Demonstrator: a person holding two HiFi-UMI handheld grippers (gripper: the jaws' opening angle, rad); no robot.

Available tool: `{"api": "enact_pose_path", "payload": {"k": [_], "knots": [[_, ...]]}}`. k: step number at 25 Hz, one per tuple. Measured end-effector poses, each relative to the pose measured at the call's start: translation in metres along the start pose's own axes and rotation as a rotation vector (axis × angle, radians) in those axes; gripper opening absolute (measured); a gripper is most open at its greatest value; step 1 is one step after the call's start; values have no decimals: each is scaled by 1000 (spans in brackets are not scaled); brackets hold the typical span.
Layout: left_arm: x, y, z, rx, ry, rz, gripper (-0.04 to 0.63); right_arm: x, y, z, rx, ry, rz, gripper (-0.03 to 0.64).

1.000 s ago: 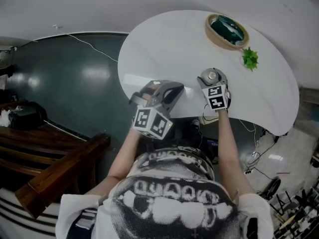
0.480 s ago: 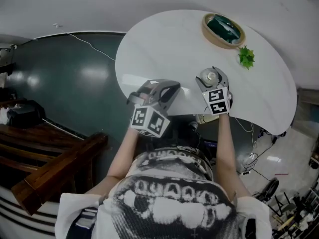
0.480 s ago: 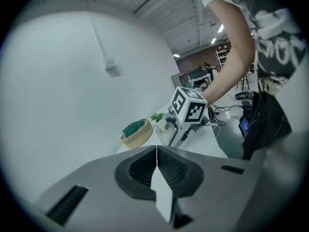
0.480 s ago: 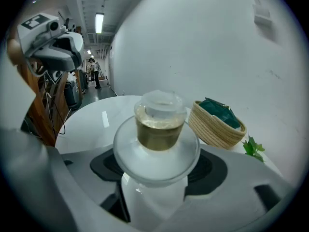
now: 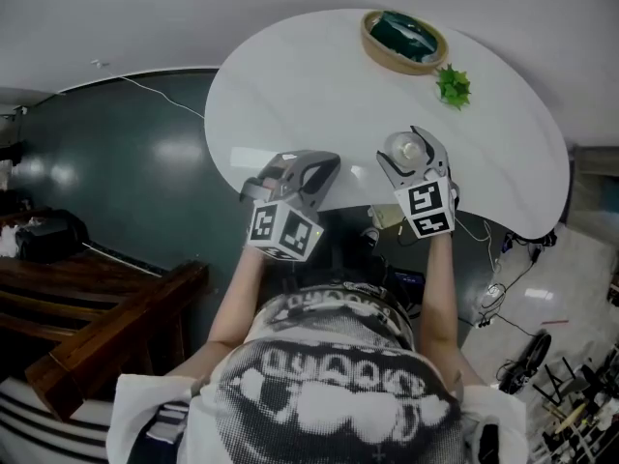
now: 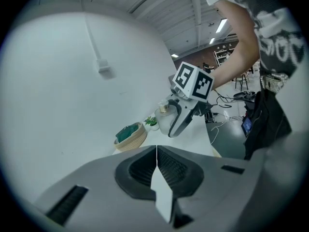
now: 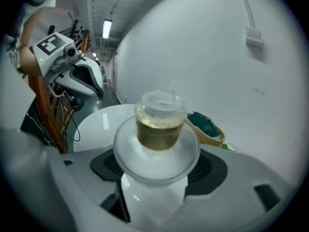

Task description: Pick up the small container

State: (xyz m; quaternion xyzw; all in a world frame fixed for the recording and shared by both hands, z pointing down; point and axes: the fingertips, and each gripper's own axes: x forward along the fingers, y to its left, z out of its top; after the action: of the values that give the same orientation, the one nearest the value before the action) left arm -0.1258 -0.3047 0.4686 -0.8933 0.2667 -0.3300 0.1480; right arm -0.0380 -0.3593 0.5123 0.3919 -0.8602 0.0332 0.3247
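1. While the person's arms stretch forward over the near edge of the white desk (image 5: pixel 309 85), each hand carries one gripper.
2. The left gripper (image 5: pixel 324 169) hovers above the near edge of the desk. Its jaws are pressed together, with nothing between them.
3. The right gripper (image 5: pixel 411 143) is to the right of it, well apart, and its jaws are closed on the small container (image 5: pixel 410 149).
4. The small container is a clear jar with a clear lid and something brownish-yellow inside. It is upright between the jaws, over the near part of the desk. I cannot tell if its bottom touches the desk.
5. Farther on the desk, a small green plant (image 5: pixel 453 85) stands near the far edge.
6. Just beside the plant, even farther, is a round basket (image 5: pixel 404 42) with something dark green in it.
7. Behind the desk rises a pale wall (image 5: pixel 145 17).
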Motion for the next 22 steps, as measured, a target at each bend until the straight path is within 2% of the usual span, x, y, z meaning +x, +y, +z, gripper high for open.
{"api": "enact_pose_path", "payload": {"k": [9, 17, 22], "knots": [[3, -32, 25, 6, 4, 7, 5, -64, -5, -27, 13, -10, -32, 344], [7, -74, 52, 19, -6, 0, 5, -114, 9, -67, 27, -2, -33, 344], [9, -101, 65, 12, -10, 9, 5, -144, 18, -89, 1, 7, -25, 344]]}}
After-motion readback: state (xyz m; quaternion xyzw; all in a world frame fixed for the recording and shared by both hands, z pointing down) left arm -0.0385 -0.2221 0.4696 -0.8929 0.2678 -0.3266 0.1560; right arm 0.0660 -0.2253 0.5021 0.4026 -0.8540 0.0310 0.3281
